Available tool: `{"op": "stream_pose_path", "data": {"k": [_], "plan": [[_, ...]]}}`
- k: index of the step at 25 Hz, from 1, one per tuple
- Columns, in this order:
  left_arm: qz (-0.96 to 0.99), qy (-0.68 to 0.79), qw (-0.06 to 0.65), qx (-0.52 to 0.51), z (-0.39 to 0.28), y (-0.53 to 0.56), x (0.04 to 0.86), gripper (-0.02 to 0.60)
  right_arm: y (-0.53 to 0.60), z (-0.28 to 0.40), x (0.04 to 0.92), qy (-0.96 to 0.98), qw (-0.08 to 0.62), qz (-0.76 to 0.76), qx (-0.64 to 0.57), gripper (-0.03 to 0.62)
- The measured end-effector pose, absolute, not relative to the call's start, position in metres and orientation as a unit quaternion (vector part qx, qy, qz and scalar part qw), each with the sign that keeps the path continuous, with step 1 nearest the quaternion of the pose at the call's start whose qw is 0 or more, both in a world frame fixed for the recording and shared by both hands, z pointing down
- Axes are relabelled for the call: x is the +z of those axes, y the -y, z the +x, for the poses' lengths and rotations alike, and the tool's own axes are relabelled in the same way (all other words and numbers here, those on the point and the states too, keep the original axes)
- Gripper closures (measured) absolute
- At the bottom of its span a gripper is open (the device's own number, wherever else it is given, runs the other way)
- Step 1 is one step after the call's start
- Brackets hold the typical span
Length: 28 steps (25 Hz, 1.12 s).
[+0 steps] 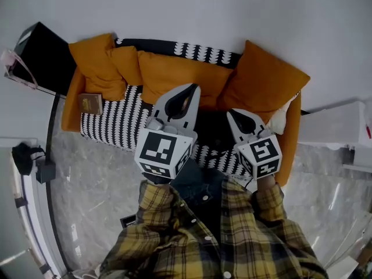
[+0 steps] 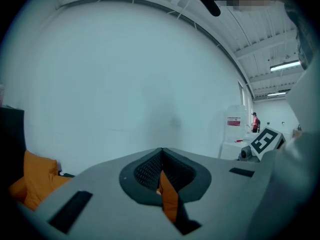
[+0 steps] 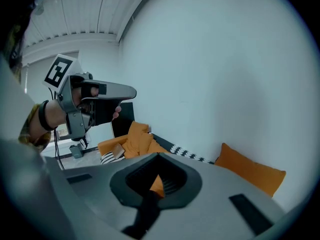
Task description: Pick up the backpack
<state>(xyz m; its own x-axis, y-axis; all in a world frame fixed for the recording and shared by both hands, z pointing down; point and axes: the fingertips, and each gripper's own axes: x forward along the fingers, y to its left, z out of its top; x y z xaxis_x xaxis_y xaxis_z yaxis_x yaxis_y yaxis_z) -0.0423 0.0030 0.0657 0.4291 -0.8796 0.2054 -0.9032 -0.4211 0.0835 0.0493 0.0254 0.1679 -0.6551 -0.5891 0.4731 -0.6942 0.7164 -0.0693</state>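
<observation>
The left gripper (image 1: pixel 192 89) and right gripper (image 1: pixel 233 114) are clenched empty over the front edge of the sofa (image 1: pixel 110 127). Between them on the seat lies a dark shape, probably the backpack (image 1: pixel 214 133). Open floor (image 1: pixel 93 179) lies left; cushions (image 1: pixel 264 80) line the wall (image 1: pixel 203 10)

Soft orange cloth on the cushions (image 1: pixel 264 80), and woven black-and-white fabric over the sofa seat (image 1: pixel 113 121). The floor (image 1: pixel 93 179) is polished grey stone, glossy with reflections. Matt grey plastic on the left gripper (image 1: pixel 190 89) and the right gripper (image 1: pixel 233 115). The shirt (image 1: pixel 244 237) is brushed plaid cloth.
</observation>
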Motion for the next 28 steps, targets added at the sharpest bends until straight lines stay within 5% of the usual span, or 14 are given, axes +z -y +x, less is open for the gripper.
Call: {"op": "stream_pose_path", "data": {"k": [28], "plan": [[0.875, 0.437, 0.161, 0.13, -0.019, 0.026, 0.148, 0.563, -0.01, 0.071, 0.222, 0.857, 0.243, 0.42, 0.174, 0.579]]}}
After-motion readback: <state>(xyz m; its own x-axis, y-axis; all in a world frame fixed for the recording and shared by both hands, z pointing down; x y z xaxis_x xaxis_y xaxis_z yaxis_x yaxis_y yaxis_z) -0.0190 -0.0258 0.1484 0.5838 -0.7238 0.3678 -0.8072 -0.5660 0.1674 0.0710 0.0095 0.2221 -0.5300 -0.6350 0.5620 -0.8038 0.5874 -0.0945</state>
